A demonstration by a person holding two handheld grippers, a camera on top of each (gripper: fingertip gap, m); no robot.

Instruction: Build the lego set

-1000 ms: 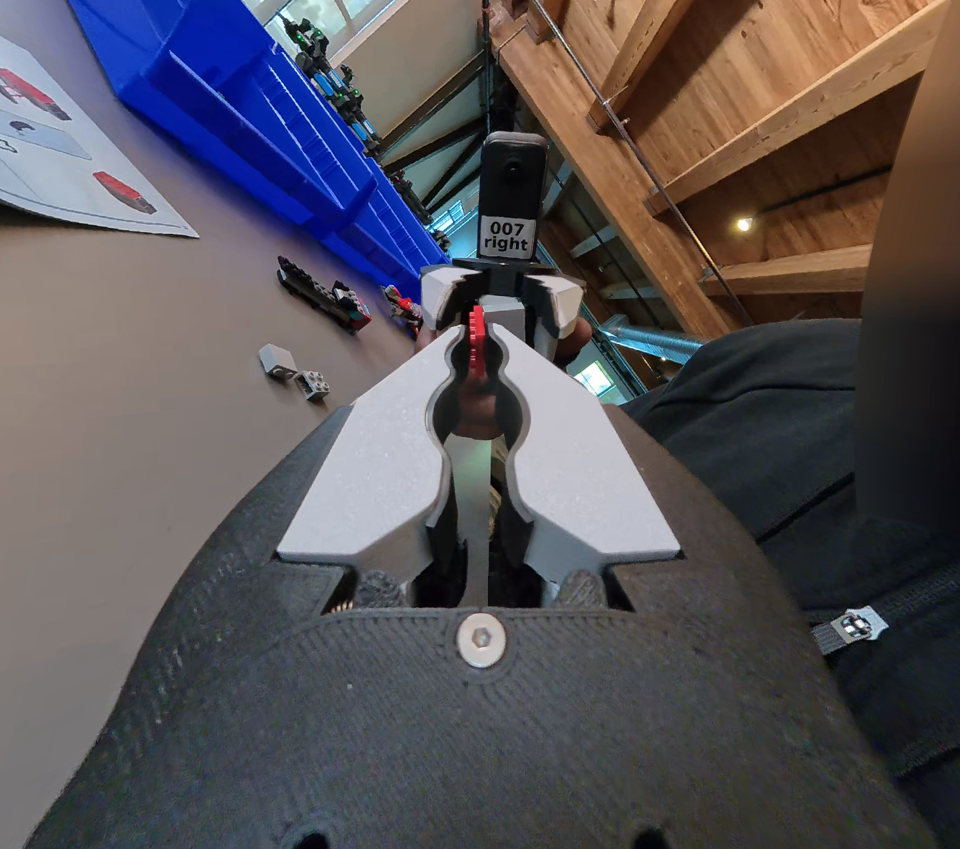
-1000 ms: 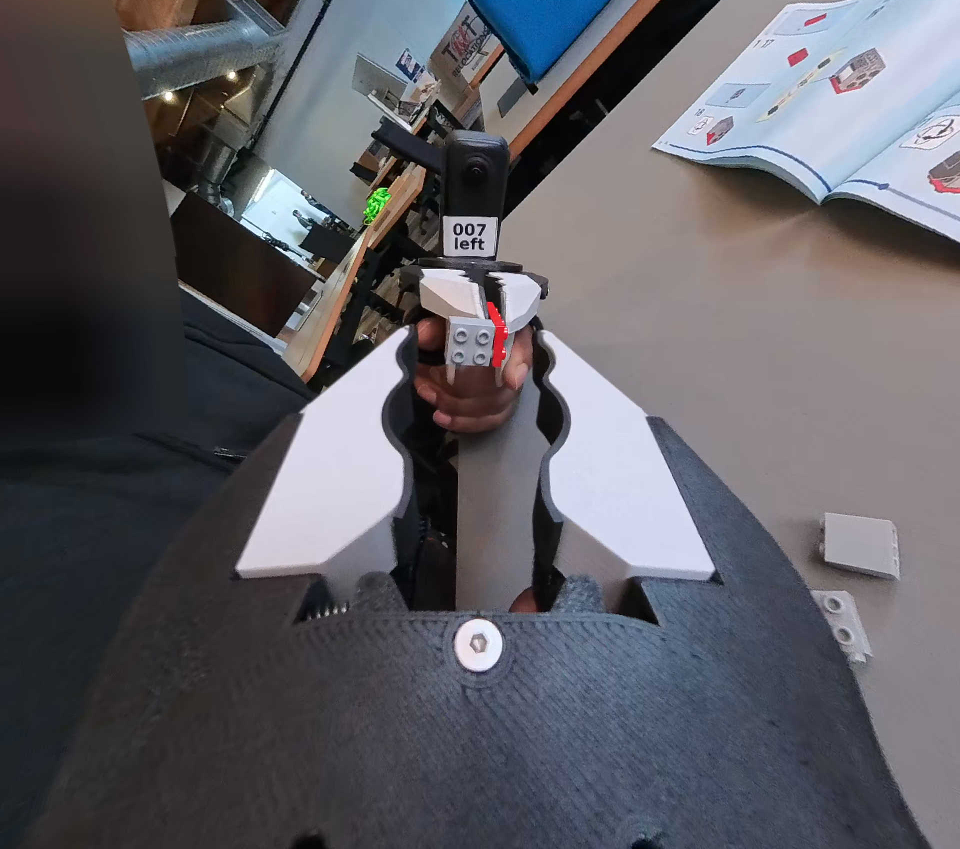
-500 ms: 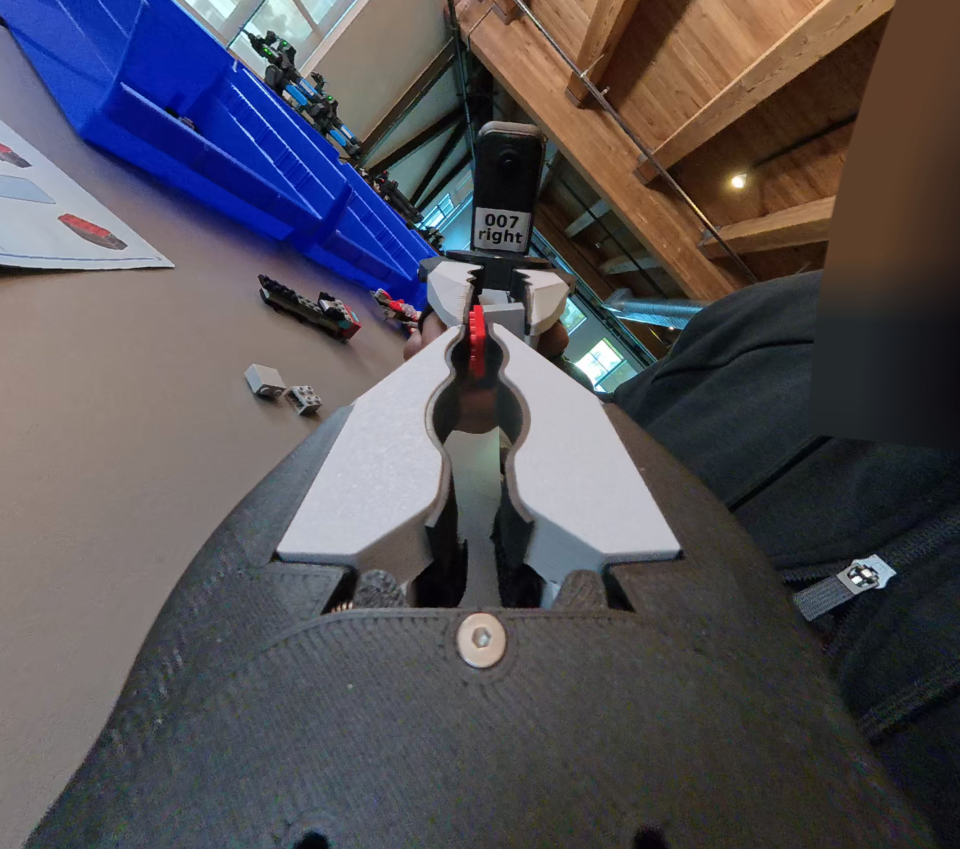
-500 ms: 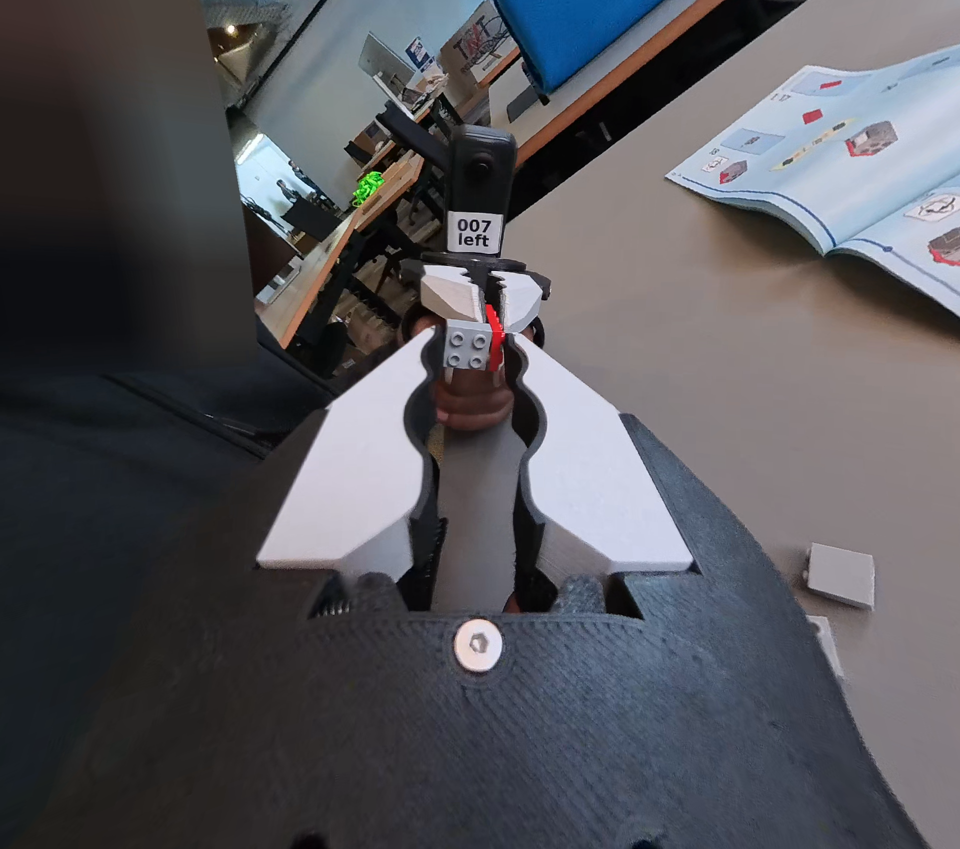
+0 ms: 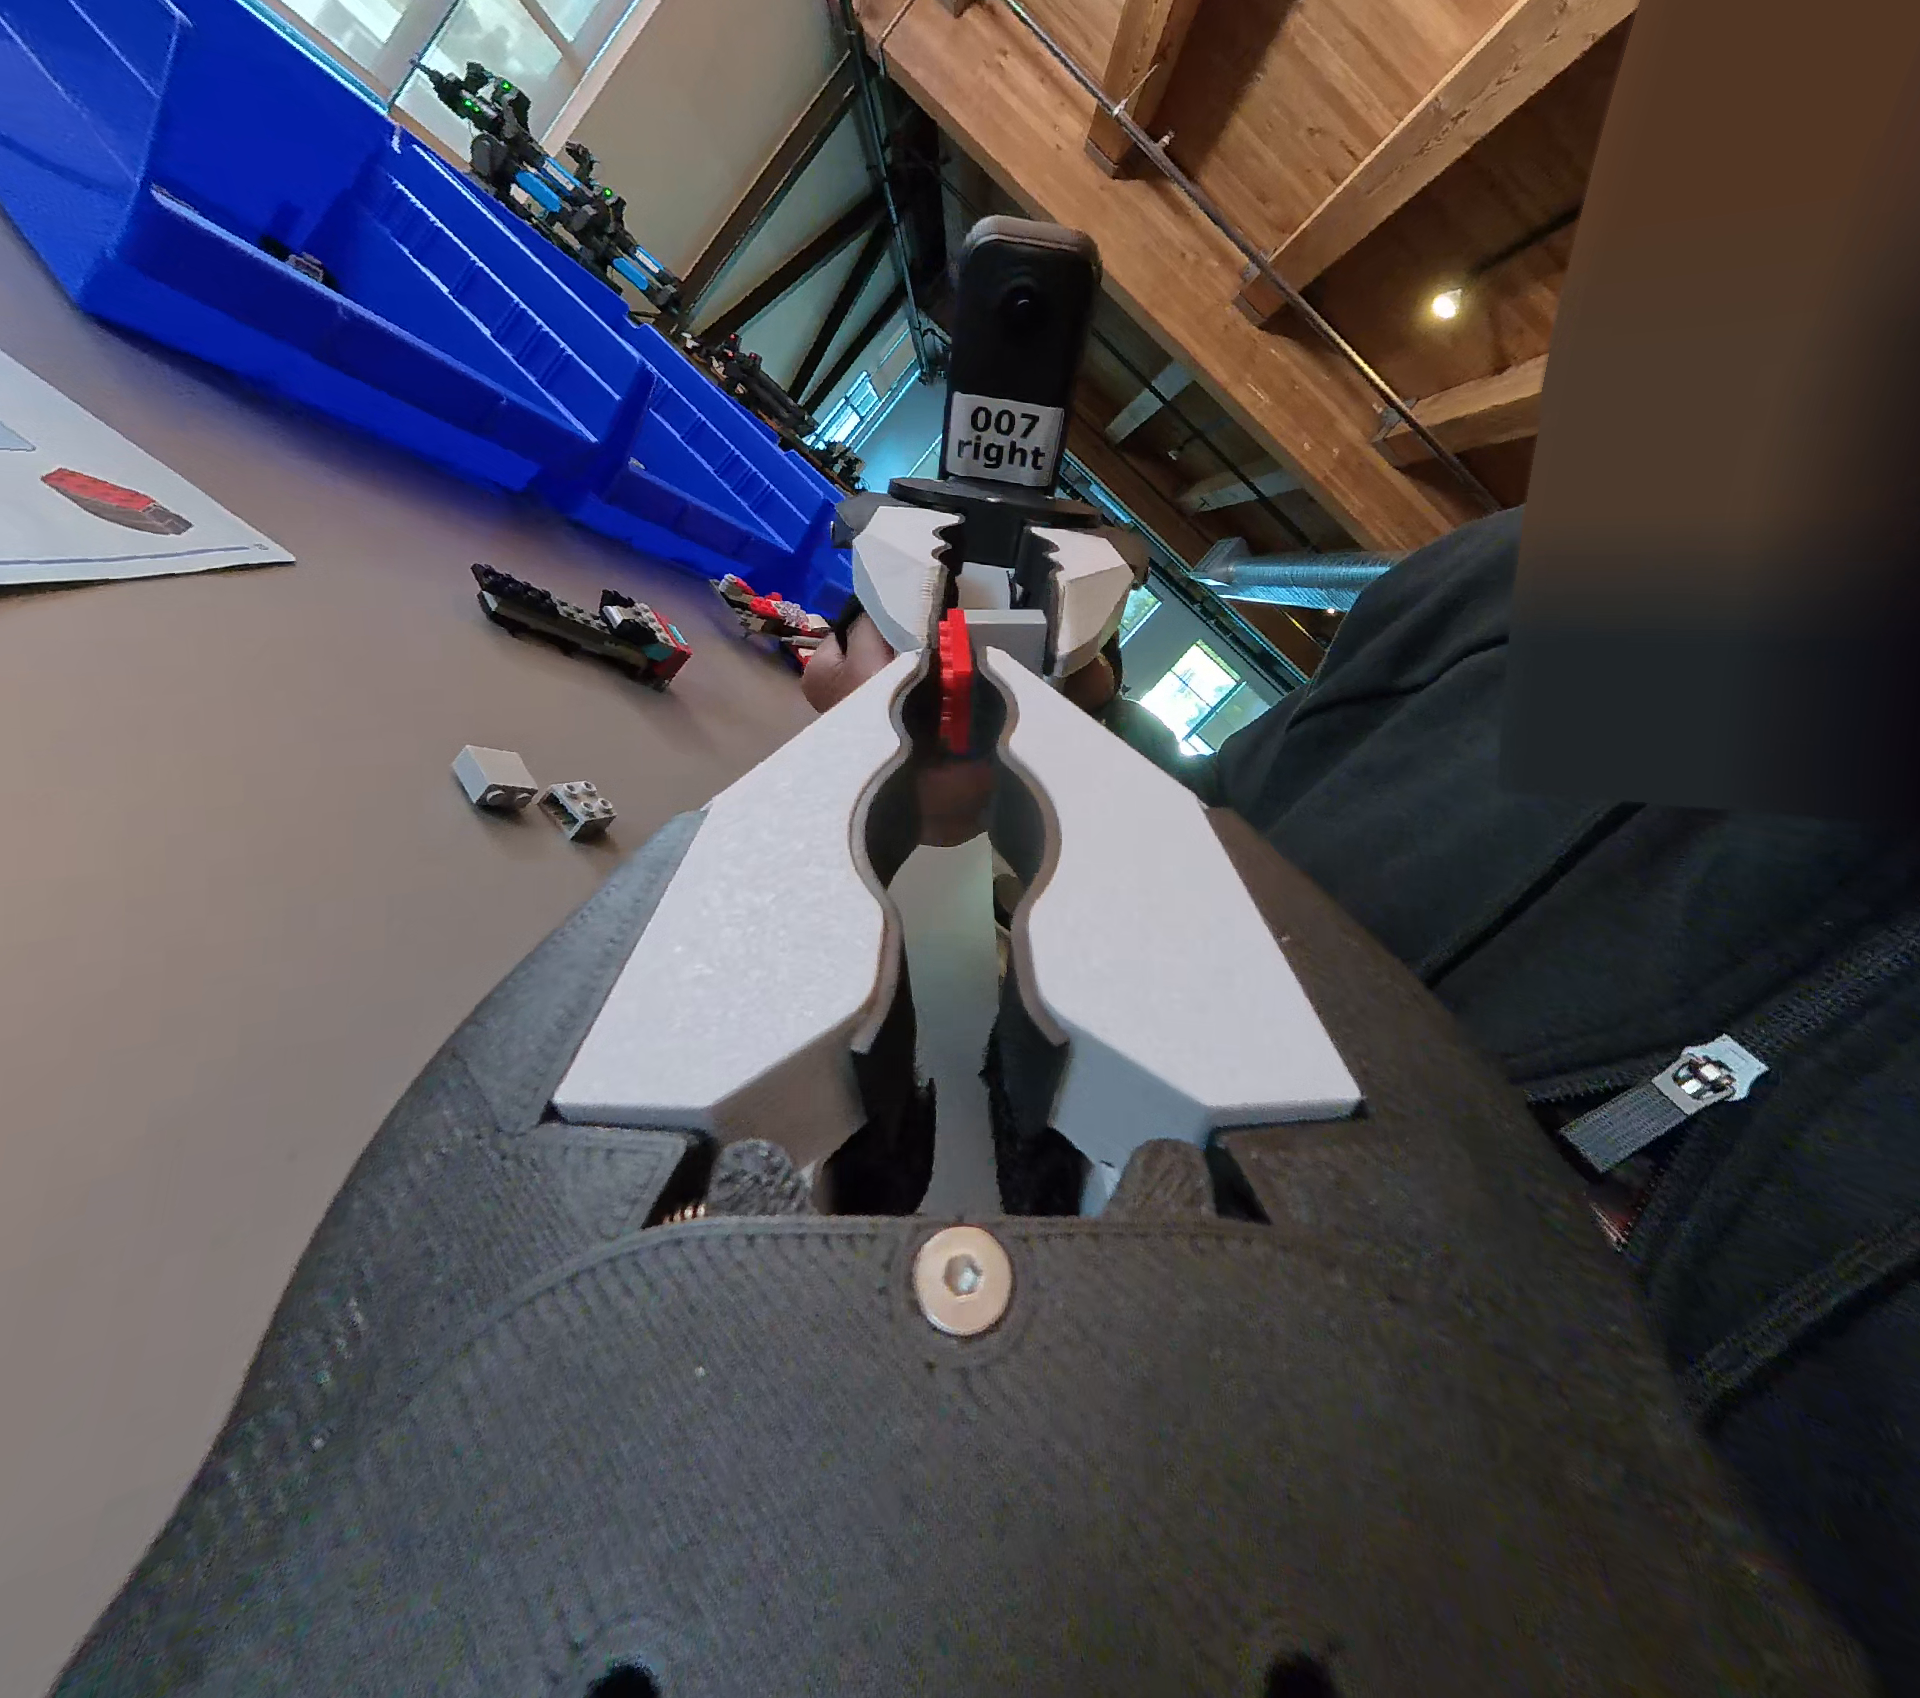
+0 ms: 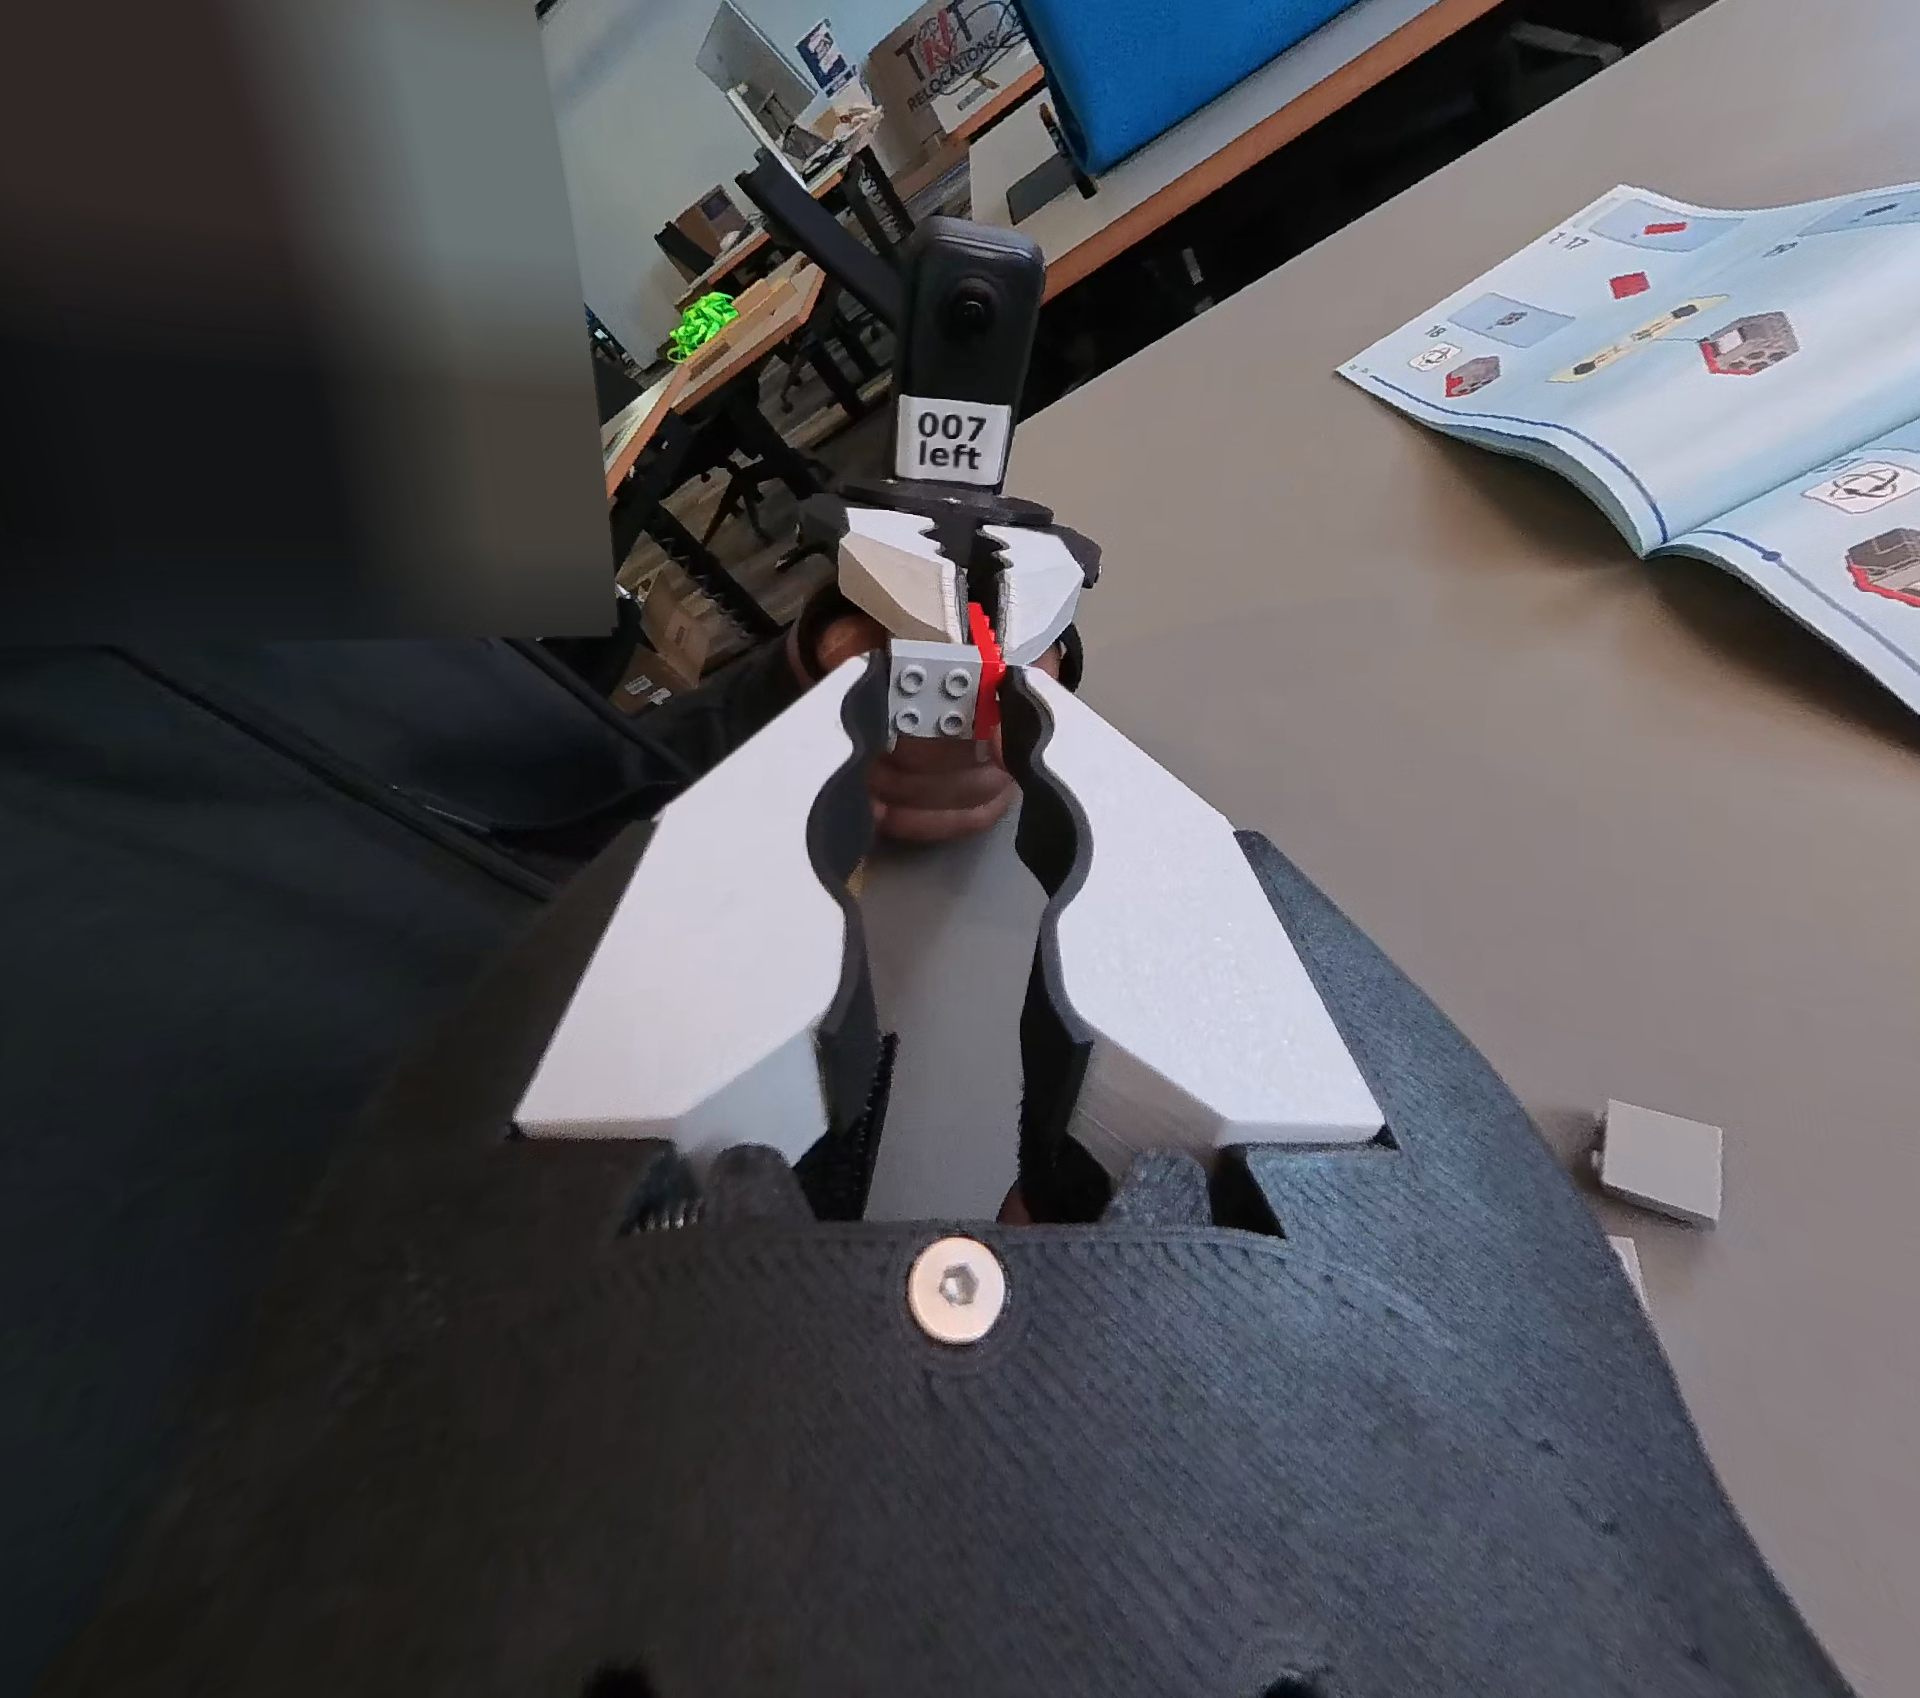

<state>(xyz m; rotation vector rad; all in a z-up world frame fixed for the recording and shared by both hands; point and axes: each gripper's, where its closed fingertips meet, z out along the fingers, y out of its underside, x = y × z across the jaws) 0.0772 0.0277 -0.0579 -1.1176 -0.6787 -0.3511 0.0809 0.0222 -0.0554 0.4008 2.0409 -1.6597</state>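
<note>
Red plate [image 5: 954, 684]: thin, light, rigid, slick; clamped edgewise in left gripper [image 5: 951, 692], pressed against grey brick [image 6: 935, 702] clamped in right gripper [image 6: 940, 698].

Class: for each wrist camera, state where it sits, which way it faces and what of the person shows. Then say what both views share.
Left wrist view: on the left gripper, facing the right gripper, with blue bins beyond; right hand and dark jacket show.
Right wrist view: on the right gripper, facing the left gripper, booklet at right; left hand shows.
Shared: red plate and grey brick meeting between the grippers; the table.
</note>
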